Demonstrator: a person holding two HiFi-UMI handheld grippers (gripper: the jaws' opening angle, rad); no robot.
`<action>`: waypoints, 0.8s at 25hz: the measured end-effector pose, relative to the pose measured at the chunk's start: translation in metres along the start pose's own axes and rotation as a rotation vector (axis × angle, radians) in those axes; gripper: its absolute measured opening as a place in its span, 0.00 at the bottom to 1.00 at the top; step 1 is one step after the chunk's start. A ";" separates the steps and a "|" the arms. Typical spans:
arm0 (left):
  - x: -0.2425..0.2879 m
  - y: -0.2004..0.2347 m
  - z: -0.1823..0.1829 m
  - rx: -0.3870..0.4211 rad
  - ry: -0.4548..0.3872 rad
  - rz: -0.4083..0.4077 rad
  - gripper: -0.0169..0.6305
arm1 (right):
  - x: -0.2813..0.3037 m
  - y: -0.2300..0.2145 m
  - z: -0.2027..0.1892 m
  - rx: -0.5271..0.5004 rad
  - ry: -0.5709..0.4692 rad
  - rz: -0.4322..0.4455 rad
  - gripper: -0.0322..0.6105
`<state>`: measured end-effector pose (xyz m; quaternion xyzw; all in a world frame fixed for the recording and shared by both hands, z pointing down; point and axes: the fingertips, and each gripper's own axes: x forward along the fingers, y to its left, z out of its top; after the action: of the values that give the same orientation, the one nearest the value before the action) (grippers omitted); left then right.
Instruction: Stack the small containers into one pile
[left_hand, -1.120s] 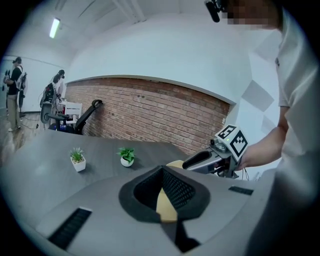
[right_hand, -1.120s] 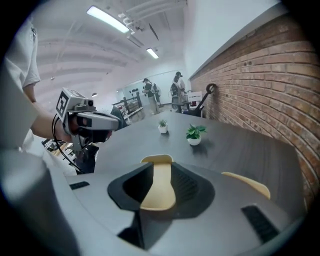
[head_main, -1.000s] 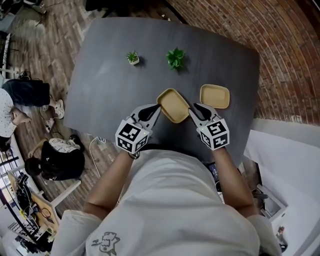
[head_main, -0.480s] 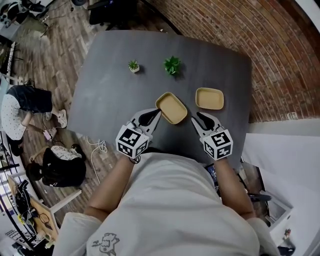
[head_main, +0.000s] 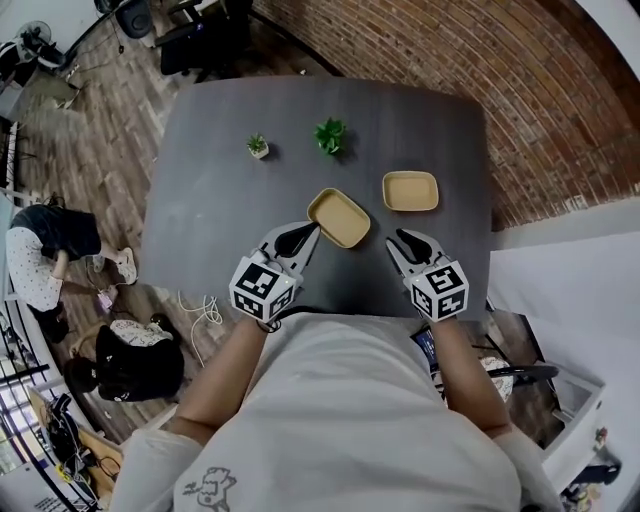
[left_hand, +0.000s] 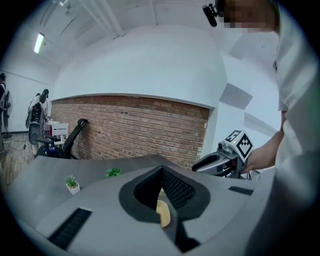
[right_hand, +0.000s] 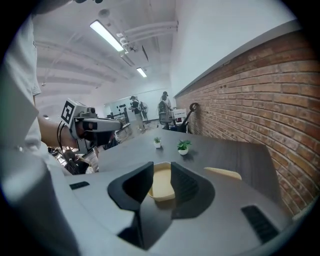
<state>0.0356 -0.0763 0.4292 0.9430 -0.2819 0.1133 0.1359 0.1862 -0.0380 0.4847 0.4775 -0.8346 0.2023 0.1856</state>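
Observation:
Two shallow tan containers lie apart on the dark grey table (head_main: 220, 180). The nearer container (head_main: 340, 217) lies tilted between my two grippers. The other container (head_main: 410, 190) sits behind it to the right. My left gripper (head_main: 314, 229) hovers just off the near container's left edge, its tips meeting with nothing in them; only a sliver of the container (left_hand: 163, 214) shows behind its jaws. My right gripper (head_main: 393, 238) hangs off the container's right side, open, and the container (right_hand: 162, 187) shows through the gap with the second container (right_hand: 223, 173) beyond.
A small white-potted plant (head_main: 258, 146) and a leafier green plant (head_main: 329, 134) stand at the table's far side. A brick wall (head_main: 560, 110) runs along the right. People sit on the floor (head_main: 120, 350) to the left, past the table edge.
Both grippers have drawn back from the near container's edges and lifted a little. The container stays on the table. The head view has shifted.

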 end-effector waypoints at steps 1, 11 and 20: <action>-0.002 0.000 0.001 0.004 0.000 -0.012 0.04 | -0.003 0.001 0.000 0.007 -0.002 -0.014 0.23; -0.027 -0.006 -0.002 0.036 0.020 -0.153 0.04 | -0.028 0.026 -0.006 0.079 -0.025 -0.162 0.23; -0.049 -0.005 -0.009 0.060 0.023 -0.252 0.04 | -0.048 0.049 -0.018 0.134 -0.039 -0.277 0.23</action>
<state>-0.0028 -0.0444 0.4223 0.9732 -0.1563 0.1148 0.1240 0.1684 0.0288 0.4681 0.6034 -0.7488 0.2206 0.1632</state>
